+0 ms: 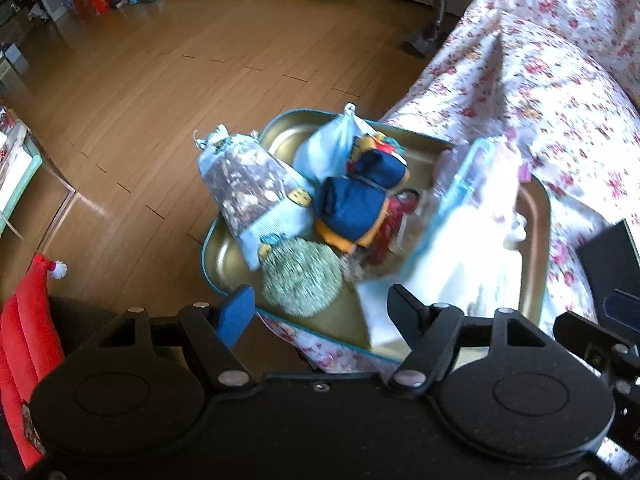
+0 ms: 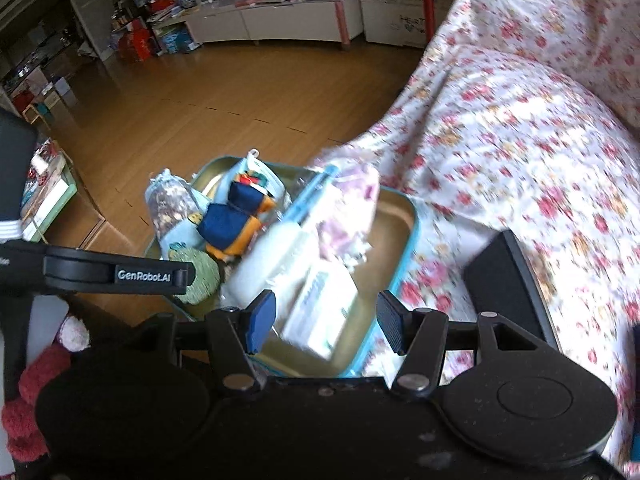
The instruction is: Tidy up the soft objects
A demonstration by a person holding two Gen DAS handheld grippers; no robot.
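- The tray (image 1: 536, 216) sits at the edge of the flowered bed (image 1: 560, 92) and partly overhangs the floor (image 1: 160, 80); a push on its near-left corner could tip it off.
- The patterned pouch (image 1: 248, 184) leans over the tray's left rim, beyond the edge. It looks like the thing most likely to slide out if nudged.
- The soft things are piled loosely: a green round pad (image 1: 300, 280) at the near-left corner, blue rolls (image 1: 354, 208) in the middle, a pale bag (image 1: 328, 148) at the far edge, and white packets (image 2: 316, 308) along the right side. Lifting one may drag its neighbours along.
- Both views are blurred, so fine contact cannot be judged.
- Left gripper (image 1: 322, 312): jaws spread wide, holding nothing, hovering above the tray's near edge, with the green pad just ahead. Touch cannot be told.
- Right gripper (image 2: 326, 322): jaws spread wide, nothing pinched, poised over the white packets at the tray's near-right corner. Contact is unclear.
- A closing grip here might catch two packets at once.
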